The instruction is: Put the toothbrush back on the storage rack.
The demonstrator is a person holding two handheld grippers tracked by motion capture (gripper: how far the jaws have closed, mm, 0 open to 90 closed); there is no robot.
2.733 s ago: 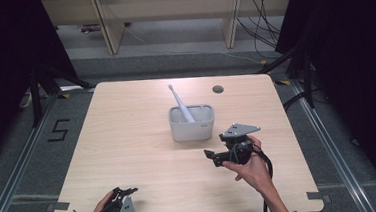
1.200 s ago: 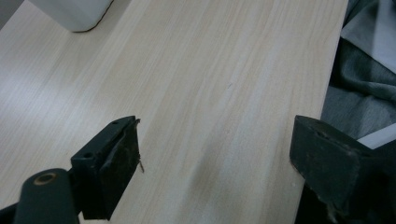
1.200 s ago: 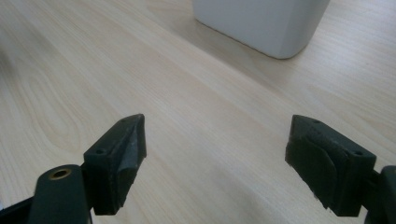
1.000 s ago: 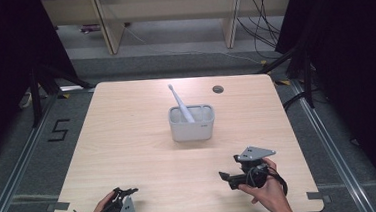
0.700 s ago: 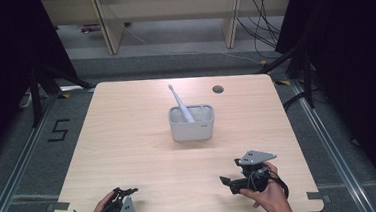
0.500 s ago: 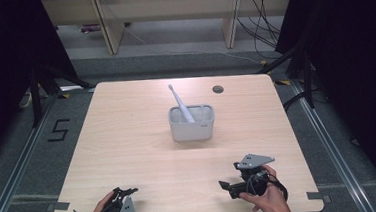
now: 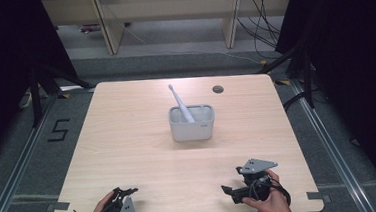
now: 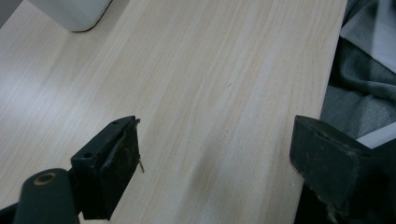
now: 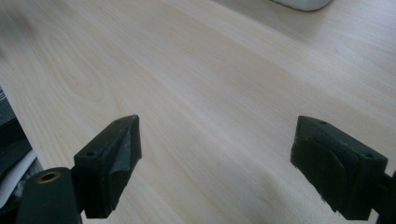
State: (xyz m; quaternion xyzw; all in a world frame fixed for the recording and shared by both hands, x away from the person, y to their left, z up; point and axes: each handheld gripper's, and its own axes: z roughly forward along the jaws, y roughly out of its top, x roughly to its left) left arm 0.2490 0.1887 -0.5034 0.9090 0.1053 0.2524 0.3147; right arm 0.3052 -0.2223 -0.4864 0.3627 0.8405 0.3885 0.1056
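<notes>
A white toothbrush (image 7: 180, 103) leans in a grey rectangular holder (image 7: 191, 124) at the middle of the light wooden table (image 7: 128, 140). My right gripper (image 7: 231, 185) is held low at the table's front right, open, nothing between its jaws; in its own view the gripper (image 9: 215, 154) looks over bare wood toward the holder's base (image 9: 303, 3). My left gripper (image 7: 124, 193) rests at the front left edge, open and empty; the same gripper (image 8: 217, 158) has a corner of the holder (image 8: 74, 14) far off in its own view.
A small round hole (image 7: 218, 89) sits in the table's back right. Shelving legs and cables stand on the floor behind the table. Grey cloth (image 8: 359, 79) lies past the table edge in the left gripper view.
My right gripper has drawn back from near the holder to the table's front right edge, staying open. The left gripper, toothbrush and holder have not moved.
</notes>
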